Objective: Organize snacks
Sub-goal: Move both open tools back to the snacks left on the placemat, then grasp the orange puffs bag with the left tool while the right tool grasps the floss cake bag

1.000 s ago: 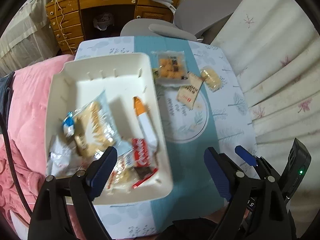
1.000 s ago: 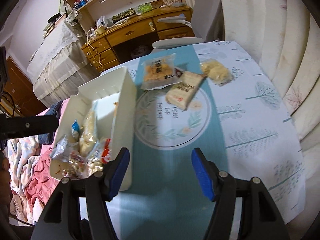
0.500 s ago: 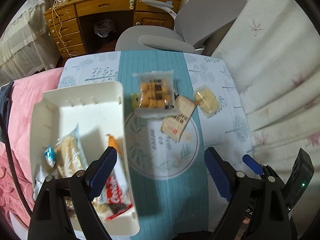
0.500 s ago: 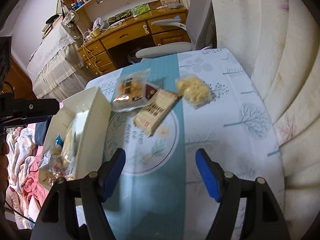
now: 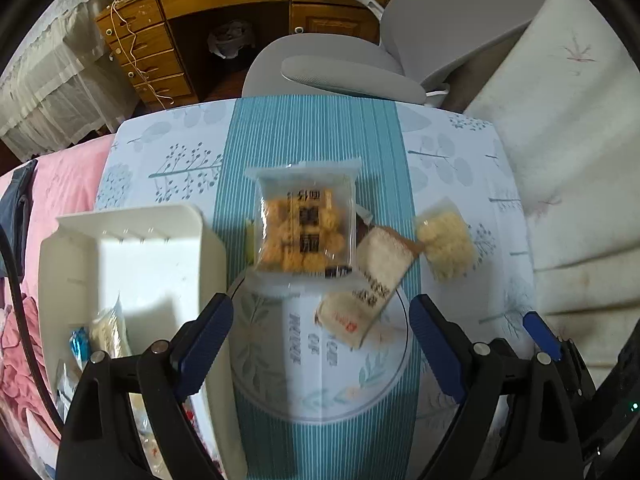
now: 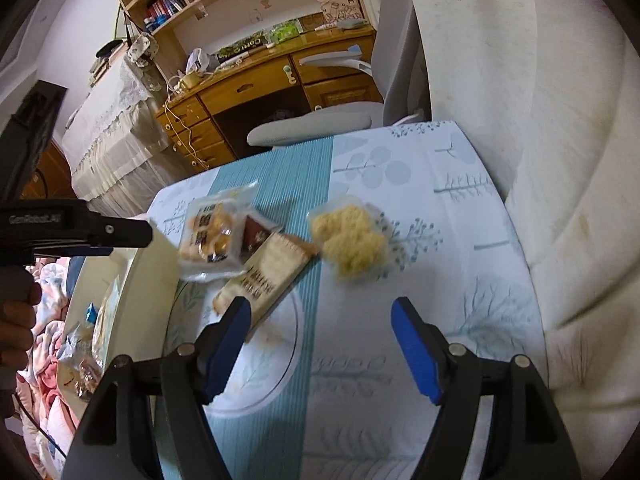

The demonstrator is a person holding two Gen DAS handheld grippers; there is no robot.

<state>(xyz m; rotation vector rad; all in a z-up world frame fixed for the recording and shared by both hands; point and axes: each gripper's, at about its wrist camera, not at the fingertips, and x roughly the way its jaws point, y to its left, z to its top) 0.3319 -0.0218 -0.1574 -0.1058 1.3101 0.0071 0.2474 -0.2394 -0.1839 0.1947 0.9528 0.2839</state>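
White bin (image 5: 132, 264): far left on the bench (image 5: 460, 152), already holding several wrapped snacks at its near end (contents blurred; far half bare).
Left gripper (image 5: 320, 344): jaws released and wide, nothing between them, hovering over the round print on the runner, just short of the loose packets.
Clear tray pack (image 5: 306, 232): golden pieces under film, lying flat on the teal runner, just right of the bin wall.
Long bar wrapper (image 5: 370, 284): beige, lying diagonally, one end tucked against the tray pack's corner.
Pale crumbly packet (image 5: 444, 246): furthest right of the three, near the bar's upper end, apart from the tray pack.
Right gripper (image 6: 320, 344): jaws released, empty, aimed at the bare cloth between the bar wrapper (image 6: 264, 276) and the crumbly packet (image 6: 352, 240).
Step in hand (judged): approach for the next pick; three packets remain outside the bin.
Technique: descend on one packet only; span the bar across its narrow width; close away from the overlap with the tray pack so the neighbour is not dragged.
Left wrist view only: the bin's interior and bare floor.
Right wrist view only: a hand (image 6: 16, 320) gripping the left tool's handle, the bin seen edge-on.
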